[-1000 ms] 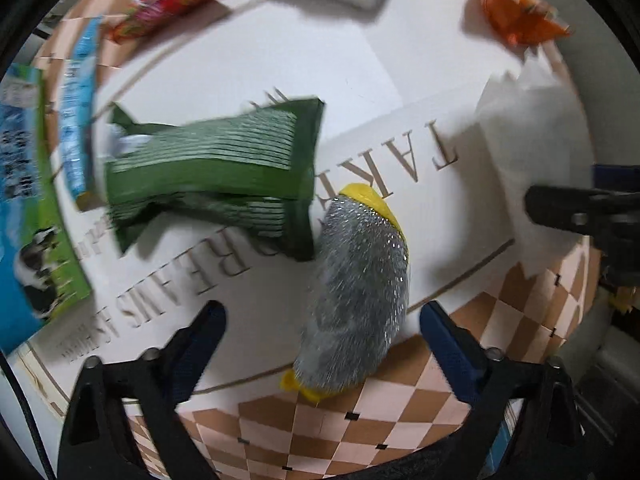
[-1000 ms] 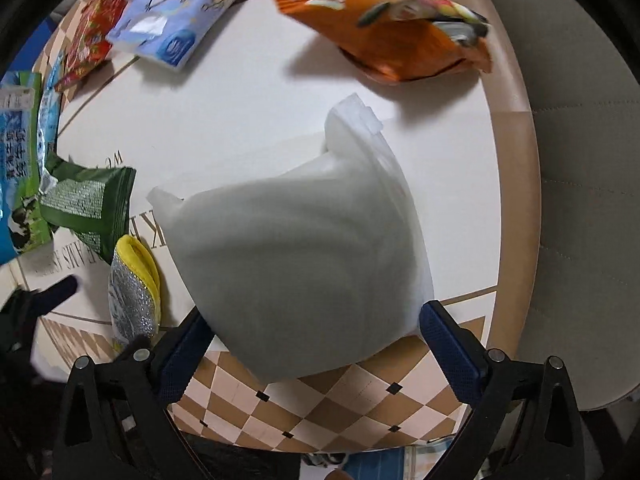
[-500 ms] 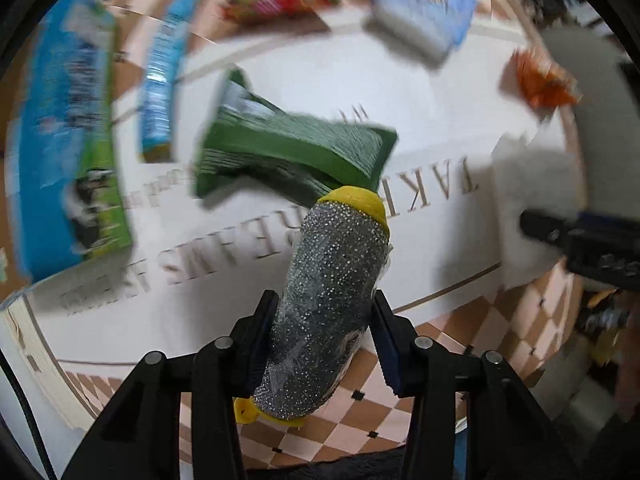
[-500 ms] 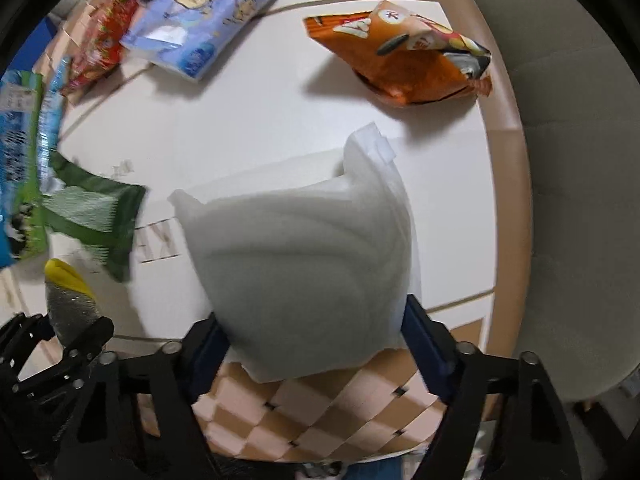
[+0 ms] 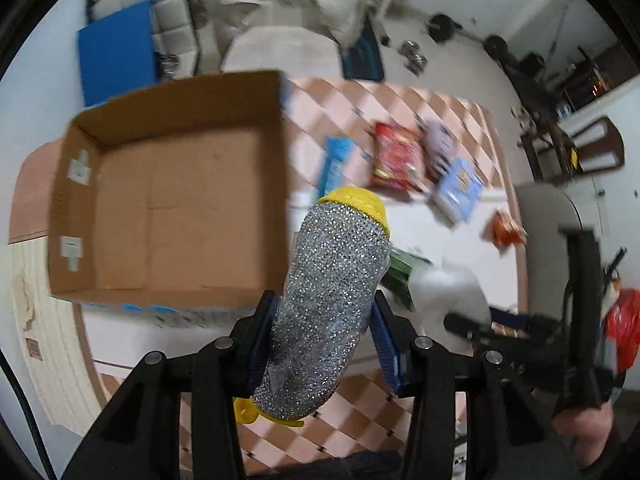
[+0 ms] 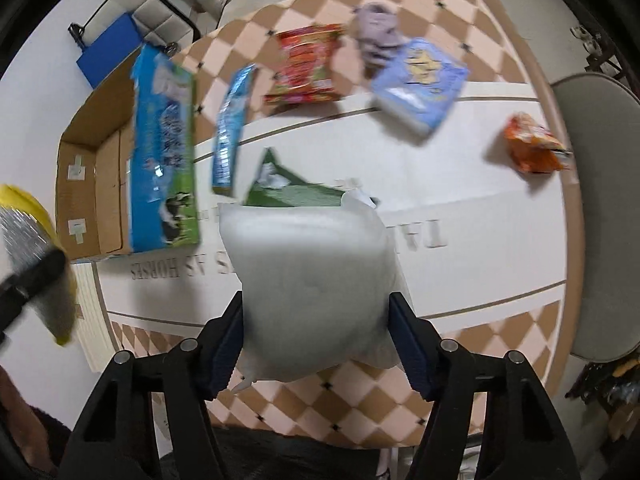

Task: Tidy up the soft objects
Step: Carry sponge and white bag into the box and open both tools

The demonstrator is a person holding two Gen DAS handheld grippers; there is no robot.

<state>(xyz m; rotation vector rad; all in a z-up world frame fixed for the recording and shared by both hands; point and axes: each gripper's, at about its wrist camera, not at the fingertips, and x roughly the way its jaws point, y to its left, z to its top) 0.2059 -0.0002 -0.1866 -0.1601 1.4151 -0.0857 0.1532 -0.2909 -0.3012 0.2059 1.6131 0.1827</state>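
Left gripper [image 5: 320, 340] jaws clamp a glittery silver scouring sponge [image 5: 332, 304] with yellow ends. Right gripper [image 6: 316, 340] jaws squeeze a puffy translucent white bag [image 6: 312, 280]. An open cardboard box [image 5: 160, 208] sits nearby.

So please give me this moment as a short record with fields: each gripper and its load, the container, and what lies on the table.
left gripper: shut on silver sponge, lifted
right gripper: shut on white bag, lifted
cardboard box: open, nothing visible inside
table: green packet, orange packet, red packet, light blue pack, blue stick pack, purple cloth
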